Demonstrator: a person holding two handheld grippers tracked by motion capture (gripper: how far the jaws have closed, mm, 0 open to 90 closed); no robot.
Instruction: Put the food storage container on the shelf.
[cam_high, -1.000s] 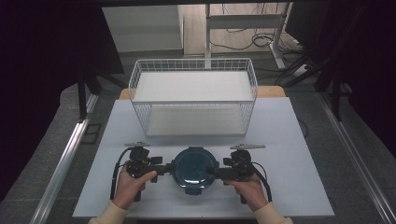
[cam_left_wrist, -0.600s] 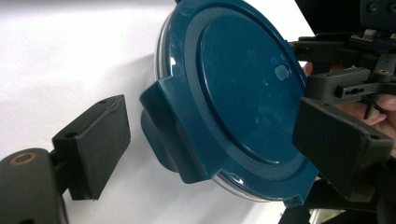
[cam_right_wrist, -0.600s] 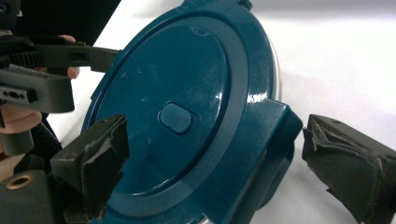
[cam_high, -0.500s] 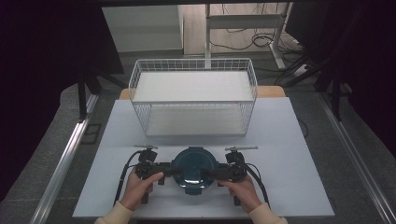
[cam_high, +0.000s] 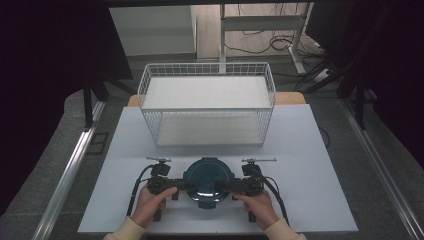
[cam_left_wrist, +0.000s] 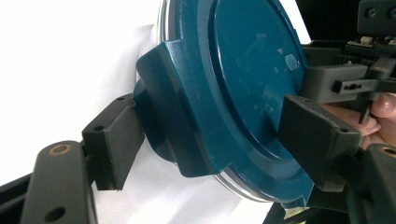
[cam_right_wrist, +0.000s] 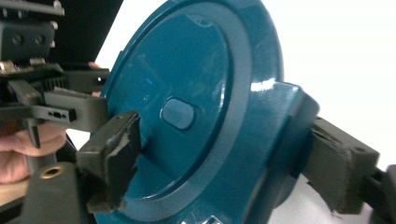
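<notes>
Glossy teal round lid (cam_high: 207, 180), left claw (cam_high: 181, 186) and right claw (cam_high: 231, 186) each pinching its latch flaps.

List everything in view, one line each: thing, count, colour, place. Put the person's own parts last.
Round lidded container: one, dark teal, near edge of the table, between the two grippers.
Wire basket: one, white, far half of the table.
Table: one, white top.
Left gripper: one, black, jaws closed on the container's left clip.
Right gripper: one, black, jaws closed on the right clip.
Hands: two, left and right, holding the grippers.
</notes>
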